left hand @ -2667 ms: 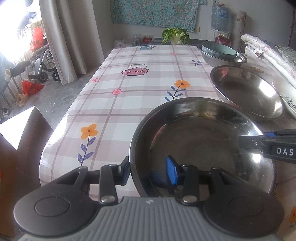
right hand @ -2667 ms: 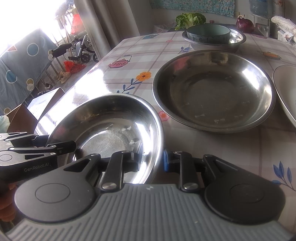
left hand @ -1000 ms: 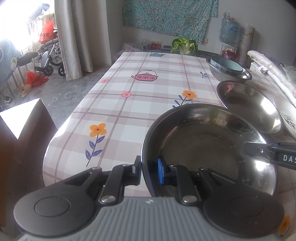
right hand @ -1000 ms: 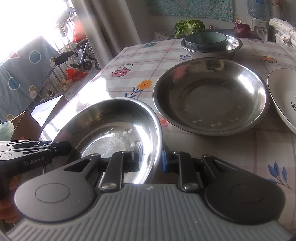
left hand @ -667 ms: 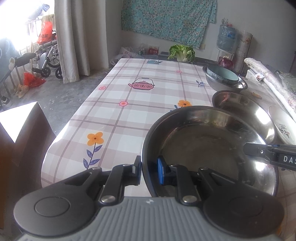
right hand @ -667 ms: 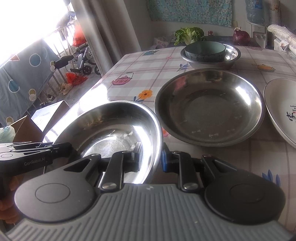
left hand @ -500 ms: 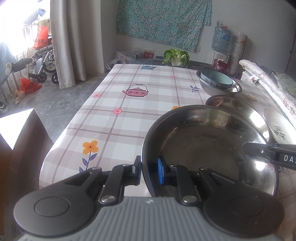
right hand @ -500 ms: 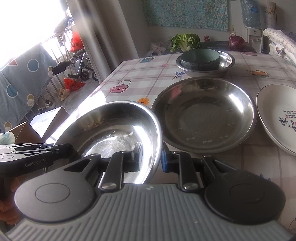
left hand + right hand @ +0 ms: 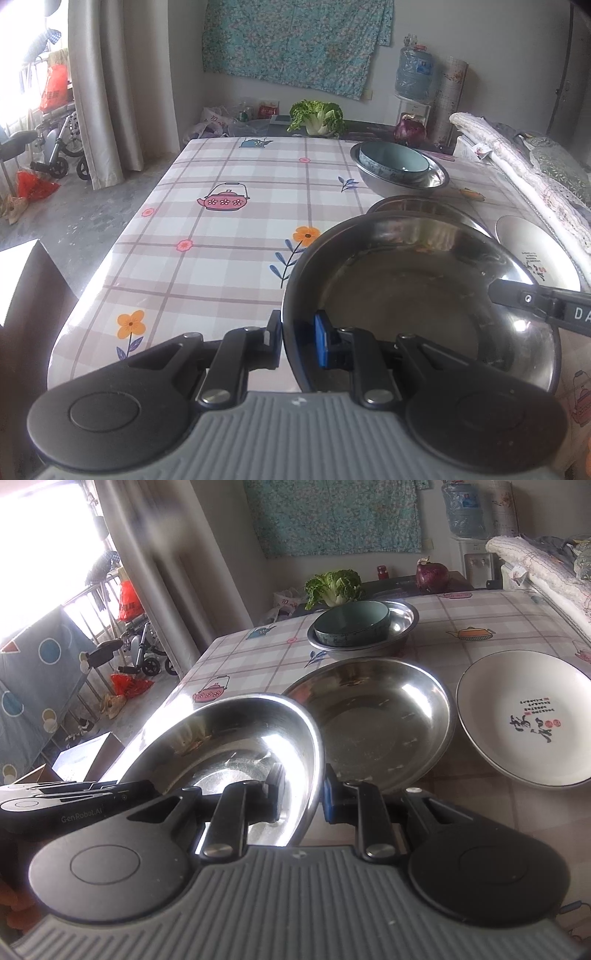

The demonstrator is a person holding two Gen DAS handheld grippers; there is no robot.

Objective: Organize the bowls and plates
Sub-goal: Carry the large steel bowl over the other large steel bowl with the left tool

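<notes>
Steel bowl rim clamped by left gripper and right gripper; only right wrist shows whole white plate near table's right edge.

I see a grey wall with a teal floral cloth hung on it. Beige curtains frame a bright window on the left. The floor is bare grey concrete. The counter wears a plaid, flowered cover.
</notes>
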